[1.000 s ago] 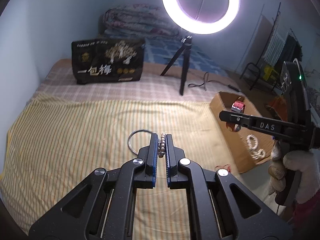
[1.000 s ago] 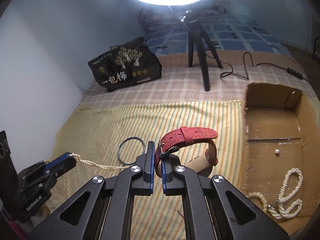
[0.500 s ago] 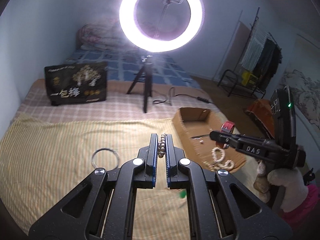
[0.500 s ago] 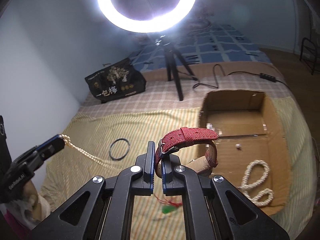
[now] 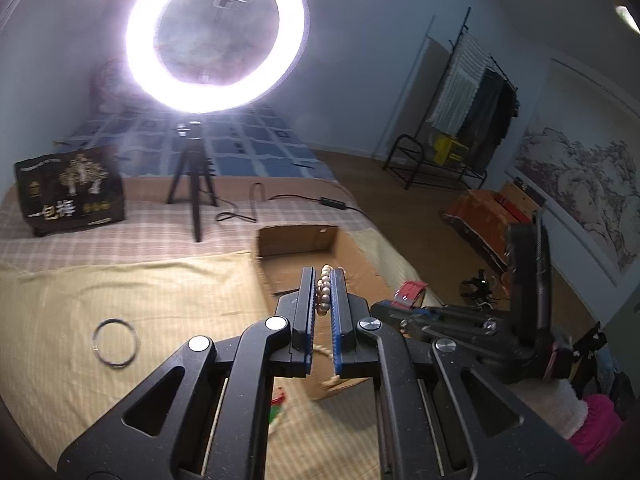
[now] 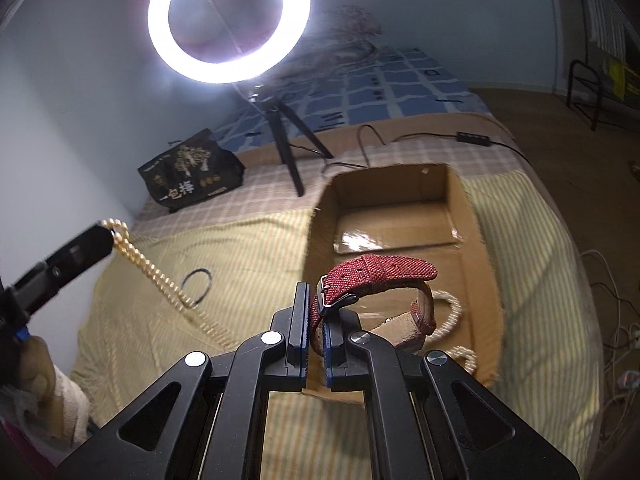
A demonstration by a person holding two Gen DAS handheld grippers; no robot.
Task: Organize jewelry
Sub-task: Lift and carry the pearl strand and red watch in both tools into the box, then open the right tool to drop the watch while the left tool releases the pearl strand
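My left gripper is shut on a strand of cream beads. In the right wrist view that strand hangs slack from the left gripper down toward the striped cloth. My right gripper is shut on a red woven watch strap, held above the near part of the open cardboard box. A white pearl necklace lies in the box, partly hidden by the watch. The left wrist view has the box just beyond the fingertips and the right gripper with the watch.
A thin dark bangle lies on the yellow striped cloth left of the box. A small green and red item sits near the box's front corner. A ring light on a tripod and a black bag stand behind, with a cable beside them.
Both grippers have travelled right and risen a little, each keeping its hold. The box now sits straight ahead of both, and the bangle has fallen away to the left.
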